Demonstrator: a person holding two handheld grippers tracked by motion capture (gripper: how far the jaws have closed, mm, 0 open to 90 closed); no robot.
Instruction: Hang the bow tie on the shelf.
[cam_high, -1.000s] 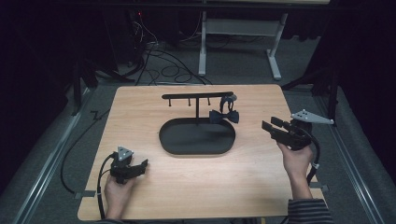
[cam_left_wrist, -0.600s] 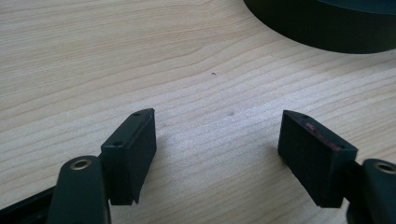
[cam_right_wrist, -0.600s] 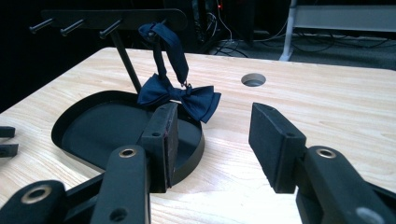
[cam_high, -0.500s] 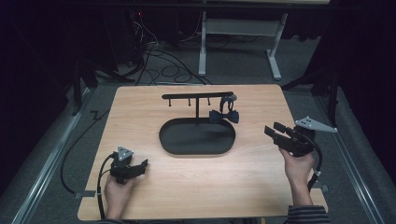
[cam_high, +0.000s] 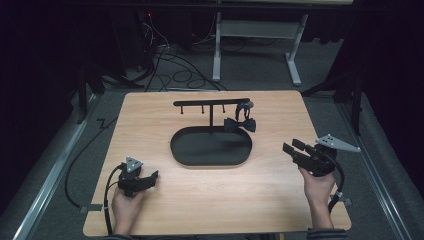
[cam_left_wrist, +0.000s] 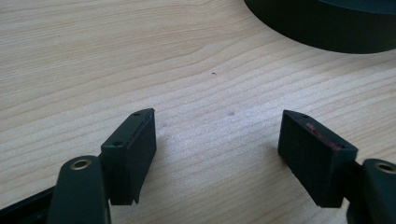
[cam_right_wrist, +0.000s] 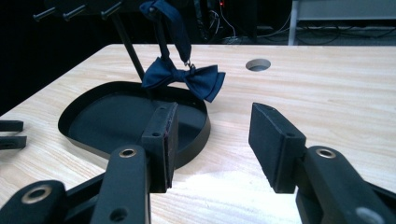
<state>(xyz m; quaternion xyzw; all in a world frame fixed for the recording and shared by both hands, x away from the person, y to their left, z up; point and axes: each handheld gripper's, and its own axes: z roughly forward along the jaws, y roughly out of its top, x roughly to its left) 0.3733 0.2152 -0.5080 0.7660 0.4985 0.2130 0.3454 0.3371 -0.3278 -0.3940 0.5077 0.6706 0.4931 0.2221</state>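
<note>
One wooden table (cam_high: 210, 200), dark room

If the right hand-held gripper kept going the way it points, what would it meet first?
Probably the rim of the black tray, just ahead of the open right hand-held gripper; the bow tie hangs beyond it.

I count one wooden table (cam_high: 210, 200) in front of me, and on it one black oval tray (cam_high: 210, 149). One black T-shaped stand (cam_high: 212, 103) rises from that tray, and along its crossbar I count three bare pegs (cam_right_wrist: 74, 11). One navy bow tie (cam_high: 240, 124) hangs from the stand by its strap. I have two grippers: the left gripper (cam_high: 150, 176) and the right gripper (cam_high: 292, 146), each with two black jaws. One round hole (cam_right_wrist: 258, 64) is cut in the tabletop. Two hands hold the grippers.
</note>
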